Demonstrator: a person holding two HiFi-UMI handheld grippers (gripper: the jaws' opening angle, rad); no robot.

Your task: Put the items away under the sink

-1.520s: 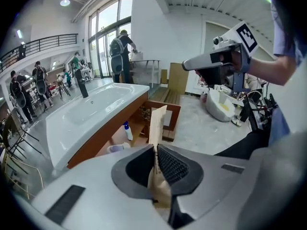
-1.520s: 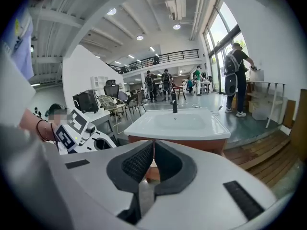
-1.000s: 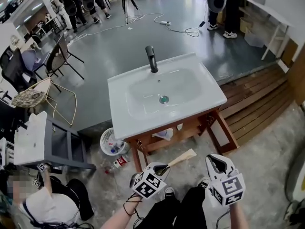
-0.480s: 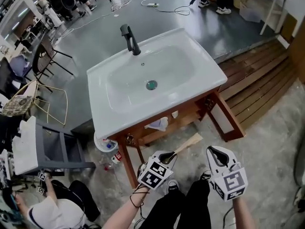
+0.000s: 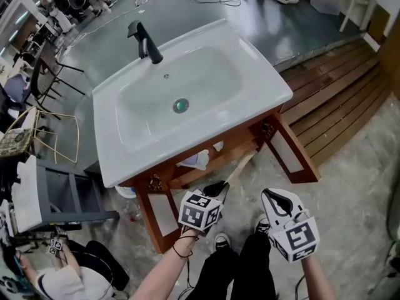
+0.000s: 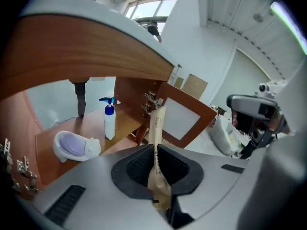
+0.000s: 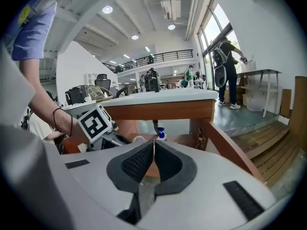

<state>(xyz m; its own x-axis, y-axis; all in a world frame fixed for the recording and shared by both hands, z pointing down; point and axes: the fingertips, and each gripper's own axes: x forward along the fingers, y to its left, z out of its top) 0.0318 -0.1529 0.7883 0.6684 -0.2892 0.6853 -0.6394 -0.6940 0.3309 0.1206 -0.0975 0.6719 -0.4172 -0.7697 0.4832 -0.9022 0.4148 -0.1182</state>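
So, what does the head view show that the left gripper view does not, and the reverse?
Only the head view: the inside of the white basin with its drain, and the wooden decking. Only the left gripper view: the dark pipe hanging under the basin, above the shelf. Both: the left hand-held gripper shut on a tan paper packet, and the open cabinet door.

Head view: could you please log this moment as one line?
left gripper: shut on packet | right gripper: shut, empty | shelf: spray bottle, white dish | packet: not yet on shelf
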